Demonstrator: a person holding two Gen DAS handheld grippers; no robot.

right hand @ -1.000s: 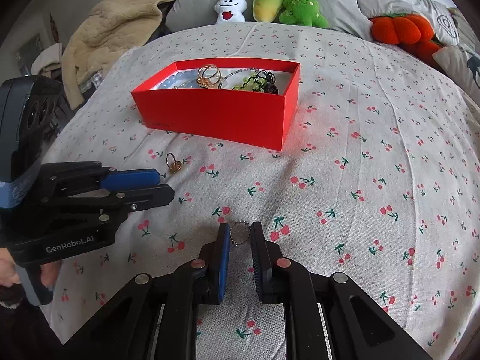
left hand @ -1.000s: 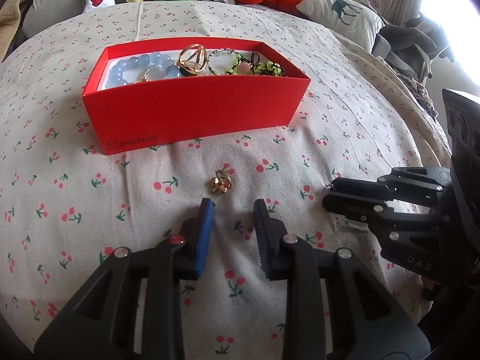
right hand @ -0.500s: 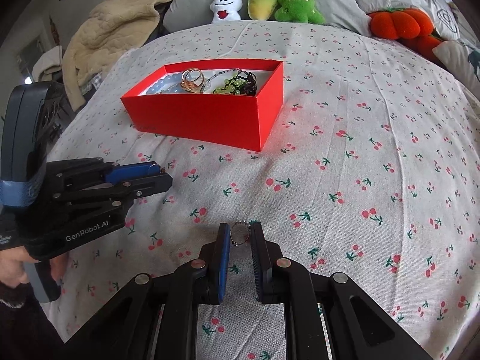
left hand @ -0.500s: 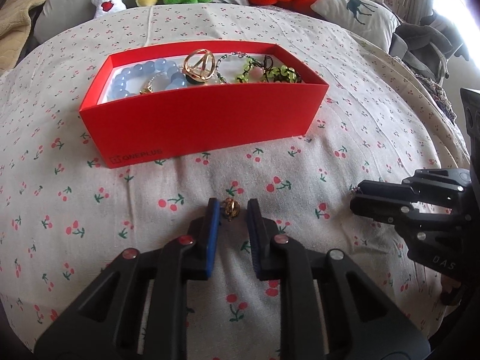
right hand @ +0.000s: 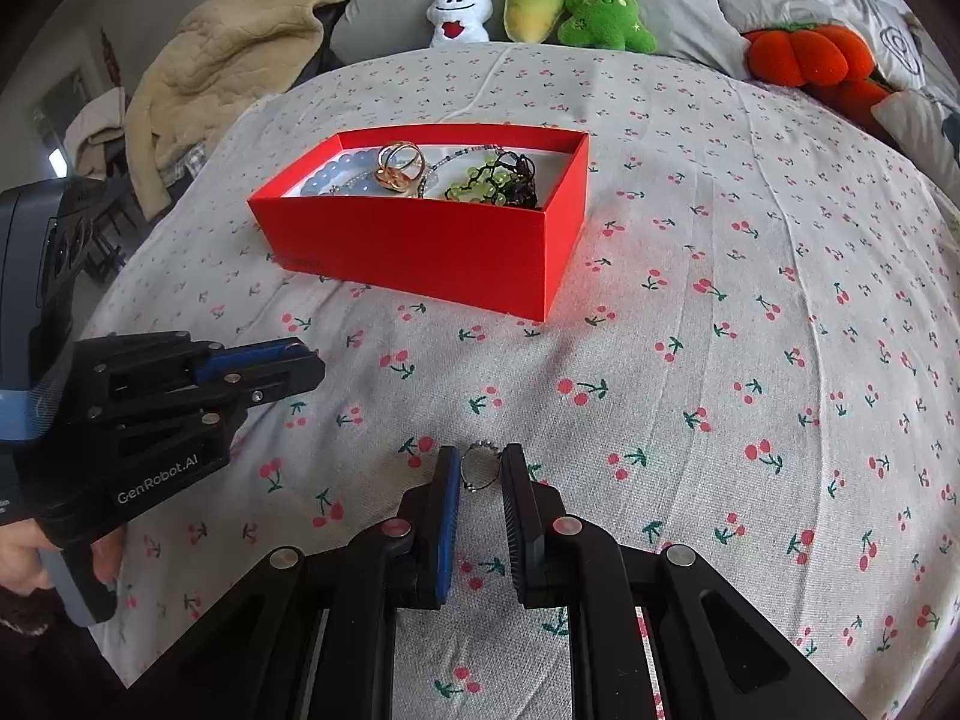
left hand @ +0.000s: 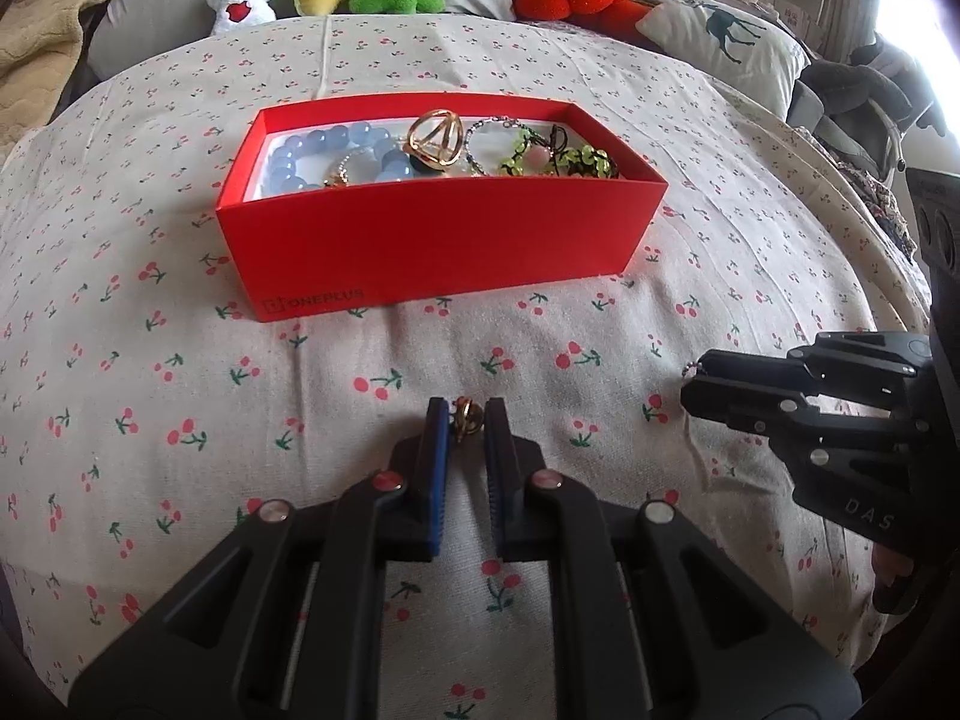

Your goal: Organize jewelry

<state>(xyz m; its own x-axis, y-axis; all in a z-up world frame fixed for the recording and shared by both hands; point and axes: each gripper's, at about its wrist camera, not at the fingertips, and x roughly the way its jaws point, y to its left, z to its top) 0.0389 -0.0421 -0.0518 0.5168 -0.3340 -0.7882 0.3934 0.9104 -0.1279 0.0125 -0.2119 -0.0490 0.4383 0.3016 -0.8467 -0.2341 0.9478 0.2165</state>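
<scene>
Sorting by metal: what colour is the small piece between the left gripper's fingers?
Gold, clearest in the left wrist view.

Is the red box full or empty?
Partly full, and open with no lid. The red cardboard box holds a blue bead bracelet, a gold wire ring and green beaded jewelry; white floor shows between them.

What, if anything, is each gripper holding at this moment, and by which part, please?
The left gripper is closing on a small gold ring, across its sides. The right gripper holds a silver ring across its band.
</scene>
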